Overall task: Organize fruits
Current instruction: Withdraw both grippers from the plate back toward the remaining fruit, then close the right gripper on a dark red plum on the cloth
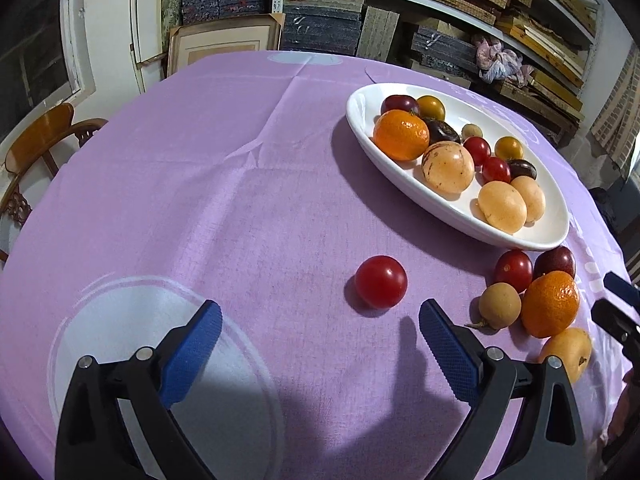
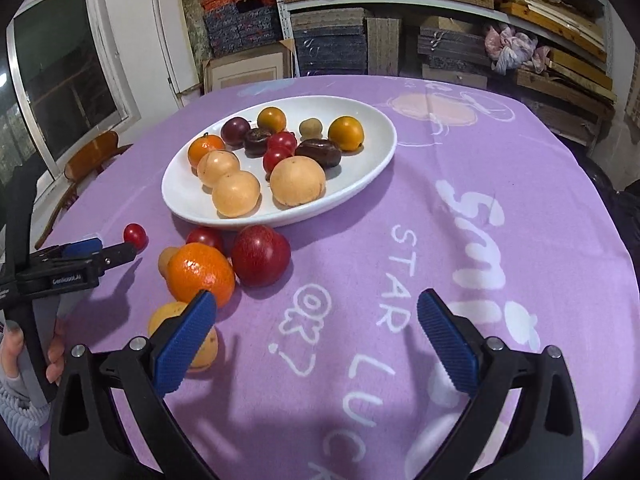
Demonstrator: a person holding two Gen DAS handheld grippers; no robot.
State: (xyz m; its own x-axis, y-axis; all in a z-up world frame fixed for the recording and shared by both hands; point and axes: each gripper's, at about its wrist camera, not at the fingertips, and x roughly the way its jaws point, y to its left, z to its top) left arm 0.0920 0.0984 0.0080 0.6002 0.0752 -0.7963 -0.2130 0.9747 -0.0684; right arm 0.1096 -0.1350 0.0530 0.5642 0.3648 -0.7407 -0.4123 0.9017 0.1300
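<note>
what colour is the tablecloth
Lilac purple tablecloth with white print; clearest in the right wrist view.

Shelves (image 2: 440, 12) stacked with woven boxes filled the wall at twelve o'clock; a window (image 2: 60, 80) and a wooden chair (image 1: 36, 140) stood at ten o'clock.

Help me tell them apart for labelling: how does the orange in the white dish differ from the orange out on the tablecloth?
The orange in the dish lies at one end of the white dish, touching a pale fruit; the orange on the tablecloth sits outside the dish, in a loose cluster with a small red tomato and a brown fruit. It is nearer both grippers. Both are round, bright orange and glossy.
</note>
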